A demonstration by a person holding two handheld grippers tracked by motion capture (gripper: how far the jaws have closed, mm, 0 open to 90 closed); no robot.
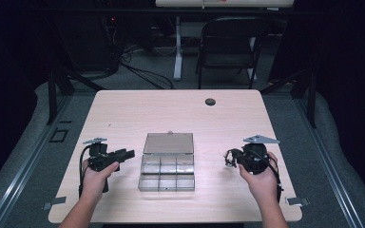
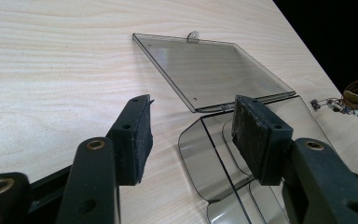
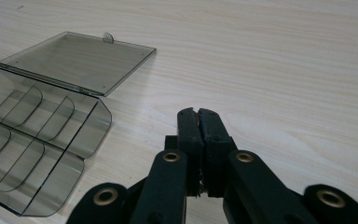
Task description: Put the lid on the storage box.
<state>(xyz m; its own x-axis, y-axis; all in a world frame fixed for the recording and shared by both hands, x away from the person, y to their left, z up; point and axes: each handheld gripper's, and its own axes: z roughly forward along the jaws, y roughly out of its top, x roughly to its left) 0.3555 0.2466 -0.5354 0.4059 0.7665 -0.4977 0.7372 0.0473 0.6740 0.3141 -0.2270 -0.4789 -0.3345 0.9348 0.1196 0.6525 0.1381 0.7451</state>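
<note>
1. High view: the box (image 1: 166,173) sits at the middle of the table (image 1: 123,114), clear, split into small compartments, and its lid (image 1: 168,143) is swung fully open and lies flat on the far side. The left gripper (image 1: 126,153) is just left of the box, pointing towards it, held in a hand. The right gripper (image 1: 230,159) is well to the right of the box and points left, with a small wire bundle (image 1: 227,159) at its tip. A chair (image 1: 228,42) stands beyond the table.

2. Left gripper view: the jaws of the left gripper (image 2: 193,105) stand wide apart with nothing between the pads (only table and box show in the gap). The near corner of the box (image 2: 205,158) lies below the right-hand jaw and the lid (image 2: 214,70) beyond it. The wire bundle (image 2: 349,100) shows at the right edge, brownish strands with tiny parts, clear of the tabletop.

3. Right gripper view: the jaws of the right gripper (image 3: 198,114) are pressed together, with a thin brownish sliver pinched between the pads (the wire bundle, as far as can be told). The box (image 3: 32,149) lies to the left with empty compartments, and its lid (image 3: 74,60) is flat on the table.
</note>
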